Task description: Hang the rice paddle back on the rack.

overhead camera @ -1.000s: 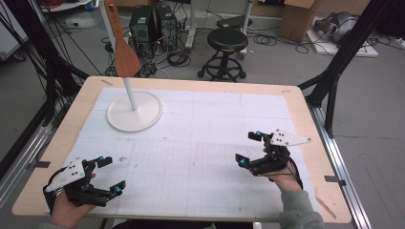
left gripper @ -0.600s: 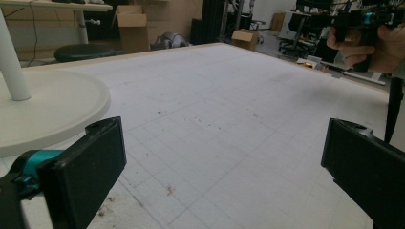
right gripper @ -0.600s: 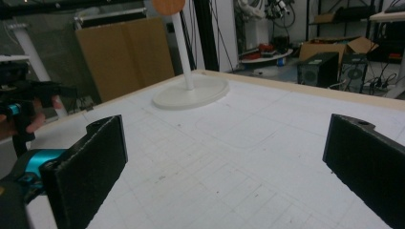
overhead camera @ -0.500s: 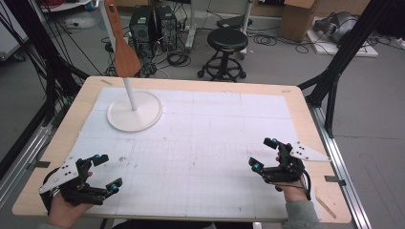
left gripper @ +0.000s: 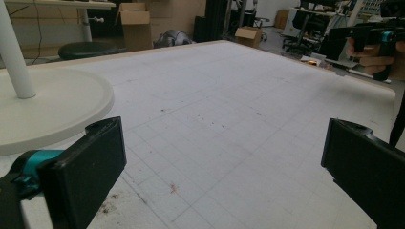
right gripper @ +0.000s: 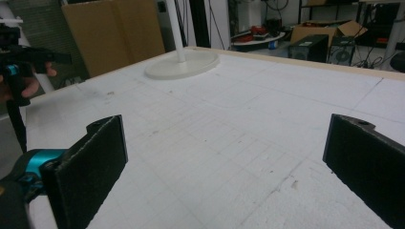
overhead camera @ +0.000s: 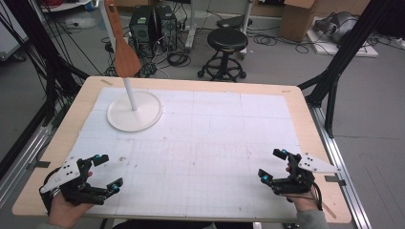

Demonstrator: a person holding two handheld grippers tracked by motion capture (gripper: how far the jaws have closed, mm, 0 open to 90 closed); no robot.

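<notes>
Wooden spatula hangs upright on the white stand at the table's far left; likely light, stiff; grasp its handle. Left tongs and right tongs released, empty.

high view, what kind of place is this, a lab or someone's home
Most likely a lab or workshop. A gridded white work table stands inside a black metal frame, with computer towers and loose cables on the grey floor and a black stool behind.
</notes>
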